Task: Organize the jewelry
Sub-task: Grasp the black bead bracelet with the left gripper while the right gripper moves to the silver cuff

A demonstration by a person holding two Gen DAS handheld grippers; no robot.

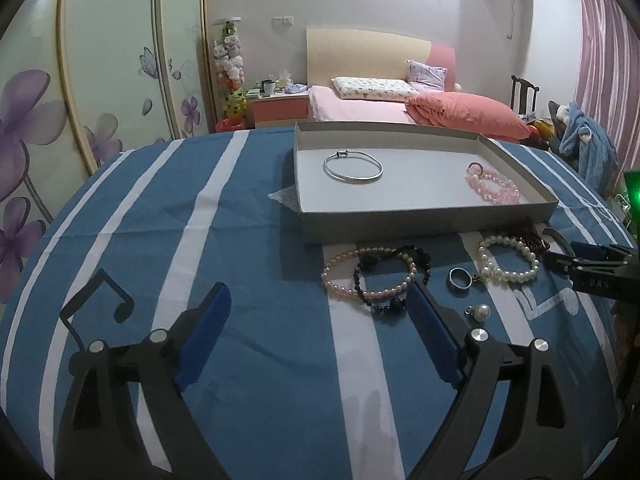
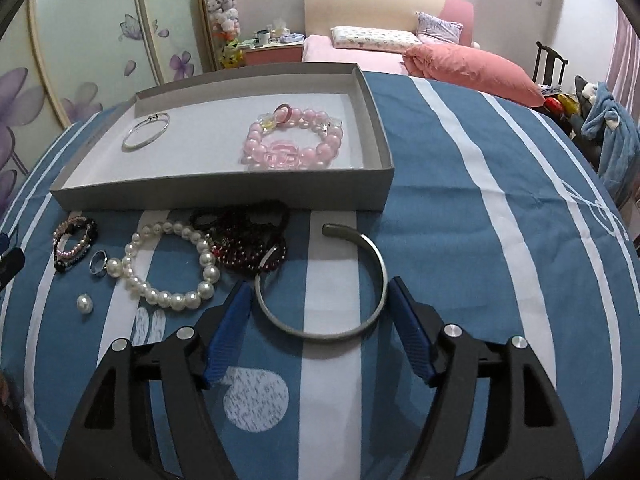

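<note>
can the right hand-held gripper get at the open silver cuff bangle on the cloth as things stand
Probably yes. The right hand-held gripper stands open with the open silver cuff bangle lying flat between its blue pads. Nothing covers it; only its far end rests against the dark red bead bracelet.

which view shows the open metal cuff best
The right wrist view. The cuff lies whole on the cloth, framed between the open right tongs, its gap facing the tray. The left wrist view shows only a dark curved sliver of it at the right edge, behind the right tongs.
</note>
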